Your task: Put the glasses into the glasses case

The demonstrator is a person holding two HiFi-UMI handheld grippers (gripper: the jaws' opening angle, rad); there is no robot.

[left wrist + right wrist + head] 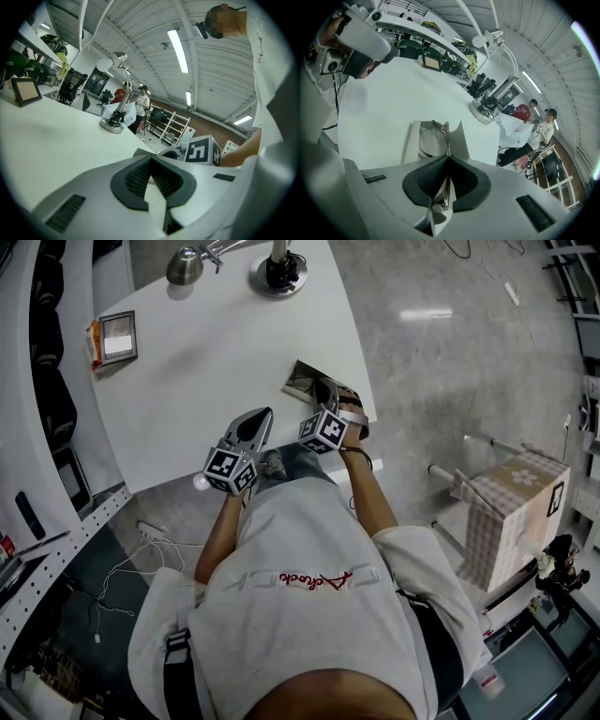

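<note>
The grey glasses case [302, 379] lies open near the right front edge of the white table [216, 362]. My right gripper [326, 395] hovers just over it, shut on the thin-framed glasses [437, 140]. In the right gripper view a temple is pinched between the pads [466, 180], and a lens hangs over the case's open tray [411, 140]. My left gripper [263, 418] rests to the left of the case over the table's front edge. Its jaws are shut with nothing between them [151, 161], and the right gripper's marker cube [202, 150] shows beyond them.
A desk lamp's base [277, 273] and head [186, 265] stand at the table's far end. A small picture frame [118, 337] sits at the far left. A stool with a checked cover [514, 512] stands on the floor to the right.
</note>
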